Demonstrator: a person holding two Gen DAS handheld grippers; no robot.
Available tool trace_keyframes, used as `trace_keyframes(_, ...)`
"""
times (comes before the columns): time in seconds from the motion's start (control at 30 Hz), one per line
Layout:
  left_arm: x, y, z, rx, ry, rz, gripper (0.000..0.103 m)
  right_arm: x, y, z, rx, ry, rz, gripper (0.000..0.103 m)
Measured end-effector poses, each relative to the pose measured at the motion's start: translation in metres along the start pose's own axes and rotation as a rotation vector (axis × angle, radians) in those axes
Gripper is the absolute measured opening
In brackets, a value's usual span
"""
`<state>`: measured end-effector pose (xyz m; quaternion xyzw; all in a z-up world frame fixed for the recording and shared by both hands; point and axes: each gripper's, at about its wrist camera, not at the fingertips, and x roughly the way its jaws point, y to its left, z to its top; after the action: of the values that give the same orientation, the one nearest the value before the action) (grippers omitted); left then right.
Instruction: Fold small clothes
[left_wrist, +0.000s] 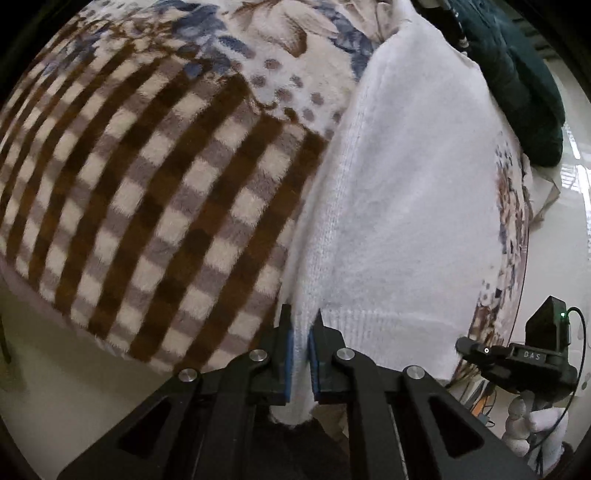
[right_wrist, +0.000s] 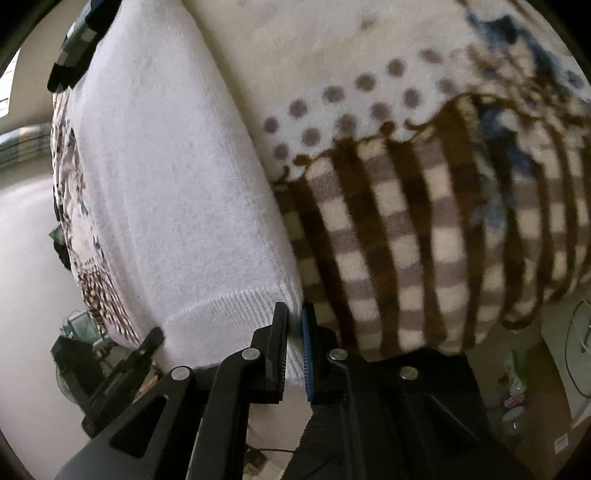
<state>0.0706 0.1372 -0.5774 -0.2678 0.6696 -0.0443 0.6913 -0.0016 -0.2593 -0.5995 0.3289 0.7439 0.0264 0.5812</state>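
A white fuzzy knit garment (left_wrist: 406, 192) lies folded lengthwise on a patterned blanket (left_wrist: 155, 192). My left gripper (left_wrist: 302, 321) is shut on the garment's ribbed hem at its left corner. In the right wrist view the same white garment (right_wrist: 173, 184) runs up the left side, and my right gripper (right_wrist: 294, 314) is shut on the hem at its right corner. The right gripper also shows at the lower right of the left wrist view (left_wrist: 472, 347), and the left gripper at the lower left of the right wrist view (right_wrist: 151, 339).
The blanket (right_wrist: 424, 229) has brown and grey checks, dots and blue flowers, and drops off at its near edge. A dark green cloth (left_wrist: 517, 81) lies beyond the garment's far end. Pale floor (left_wrist: 569, 229) and clutter (right_wrist: 517, 387) lie below the edge.
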Motion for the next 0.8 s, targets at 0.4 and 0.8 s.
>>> trace_keyframes(0.4, -0.019, -0.004, 0.002, -0.025, -0.036, 0.009, 0.009, 0.008, 0.012, 0.01, -0.054, 0.015, 0.001, 0.011)
trace_keyframes(0.8, -0.019, 0.006, 0.004, -0.078, -0.054, 0.037, 0.069, -0.001, 0.005, 0.016, -0.058, 0.007, -0.002, 0.043)
